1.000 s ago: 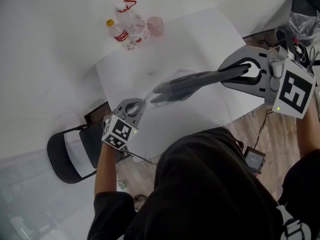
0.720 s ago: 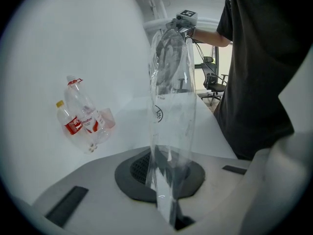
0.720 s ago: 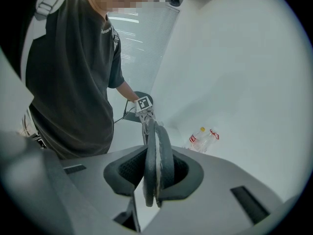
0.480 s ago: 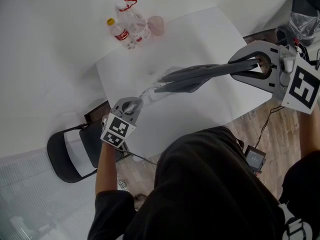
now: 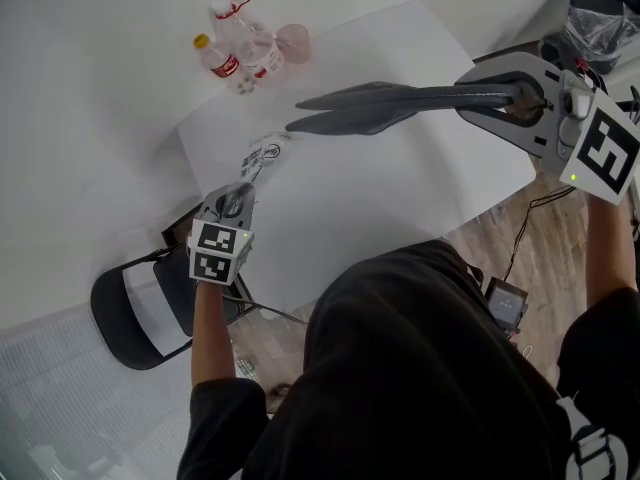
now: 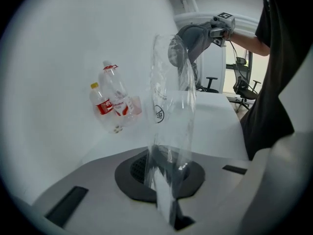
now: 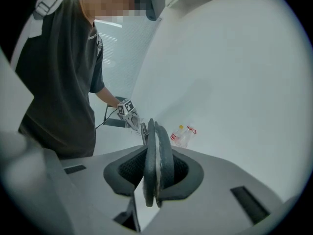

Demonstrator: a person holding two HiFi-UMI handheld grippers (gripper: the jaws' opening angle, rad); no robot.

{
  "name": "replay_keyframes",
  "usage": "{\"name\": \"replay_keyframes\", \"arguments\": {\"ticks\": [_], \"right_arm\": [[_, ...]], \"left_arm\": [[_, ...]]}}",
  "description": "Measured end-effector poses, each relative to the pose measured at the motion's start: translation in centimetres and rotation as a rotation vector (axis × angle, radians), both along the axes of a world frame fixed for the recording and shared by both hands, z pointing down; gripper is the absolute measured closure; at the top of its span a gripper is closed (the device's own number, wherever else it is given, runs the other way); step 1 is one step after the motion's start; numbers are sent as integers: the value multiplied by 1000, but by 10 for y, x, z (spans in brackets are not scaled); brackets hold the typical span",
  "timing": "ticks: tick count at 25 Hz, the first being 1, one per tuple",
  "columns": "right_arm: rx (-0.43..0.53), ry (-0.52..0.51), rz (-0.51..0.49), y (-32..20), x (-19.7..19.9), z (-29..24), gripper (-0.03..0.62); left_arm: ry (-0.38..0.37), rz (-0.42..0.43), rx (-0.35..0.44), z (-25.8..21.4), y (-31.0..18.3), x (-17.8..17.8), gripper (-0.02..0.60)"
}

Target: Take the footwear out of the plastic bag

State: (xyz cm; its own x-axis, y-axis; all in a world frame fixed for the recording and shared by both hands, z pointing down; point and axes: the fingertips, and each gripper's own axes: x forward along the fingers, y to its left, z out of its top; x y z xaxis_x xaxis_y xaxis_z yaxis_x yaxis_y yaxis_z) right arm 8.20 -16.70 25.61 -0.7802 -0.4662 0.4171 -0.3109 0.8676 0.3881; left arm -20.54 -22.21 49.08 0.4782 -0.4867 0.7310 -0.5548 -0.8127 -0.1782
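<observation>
A pair of flat grey slippers [image 5: 400,103] is held sole to sole, level above the white table [image 5: 400,198]. My right gripper [image 5: 510,93] is shut on their heel end; in the right gripper view the slippers [image 7: 156,160] stand on edge between the jaws. The toes point left and are outside the clear plastic bag [image 5: 258,158]. The bag stretches limp from my left gripper [image 5: 235,200], which is shut on its lower end. In the left gripper view the empty bag [image 6: 171,111] rises from the jaws, with the slippers [image 6: 183,45] beyond its top.
Plastic bottles [image 5: 240,48] and a pinkish cup stand on the floor past the table's far left corner. A black folding chair [image 5: 140,303] sits by the table's near left edge. Cables and a bag lie at the right.
My right gripper has drawn the slippers up and to the right, out of the bag. The bag, which wrapped their toes, now hangs empty from my left gripper, which has shifted slightly left.
</observation>
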Motion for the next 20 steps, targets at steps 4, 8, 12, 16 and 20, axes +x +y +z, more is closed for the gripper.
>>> {"name": "replay_keyframes", "arguments": {"ticks": [4, 8, 12, 16, 20], "right_arm": [[28, -54, 67, -9, 8, -6, 513], [98, -130, 194, -22, 17, -13, 513], [175, -247, 345, -37, 24, -20, 513], [203, -300, 474, -43, 33, -11, 513], [171, -344, 620, -47, 42, 20, 513]], "left_arm": [[12, -129, 18, -10, -12, -8, 558], [31, -235, 40, -18, -20, -8, 558], [85, -325, 53, -28, -25, -1, 558], [98, -428, 52, -33, -27, 0, 558], [84, -530, 46, -29, -25, -4, 558]]}}
